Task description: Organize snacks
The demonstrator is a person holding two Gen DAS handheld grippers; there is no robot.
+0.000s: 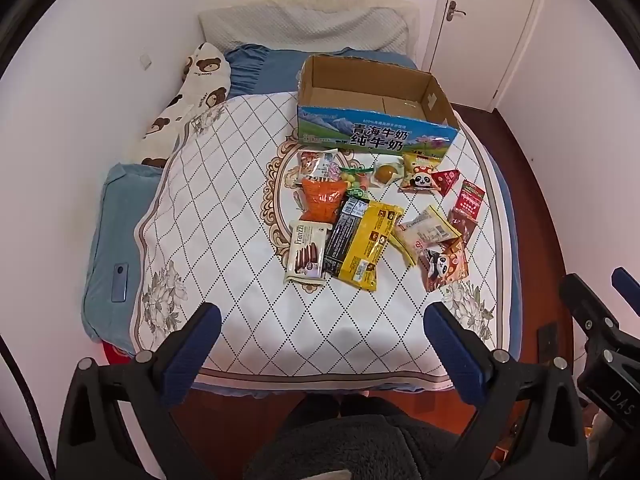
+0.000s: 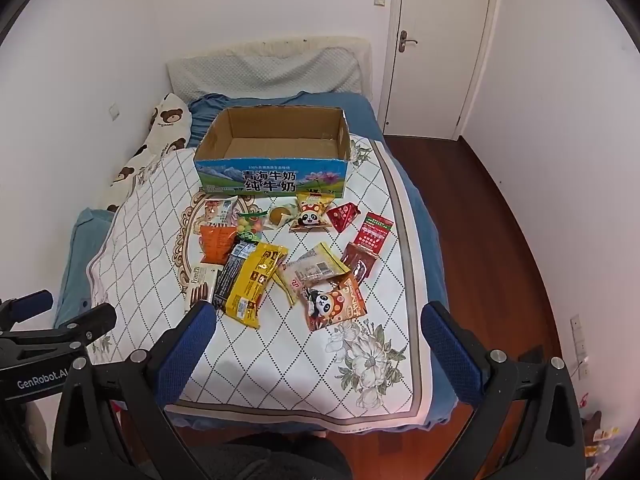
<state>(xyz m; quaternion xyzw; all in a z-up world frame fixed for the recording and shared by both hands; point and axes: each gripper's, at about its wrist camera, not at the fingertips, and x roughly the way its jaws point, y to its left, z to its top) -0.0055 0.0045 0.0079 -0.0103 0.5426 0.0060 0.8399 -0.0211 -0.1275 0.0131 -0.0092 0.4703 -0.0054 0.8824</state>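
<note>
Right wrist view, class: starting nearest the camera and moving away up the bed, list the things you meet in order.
Large panda snack bag → yellow packet → small panda bag → cardboard milk box, open and empty → blue sheet → white pillow at the headboard.

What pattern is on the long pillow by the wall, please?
Brown bears on cream fabric; the pillow shows best in the left wrist view.
</note>
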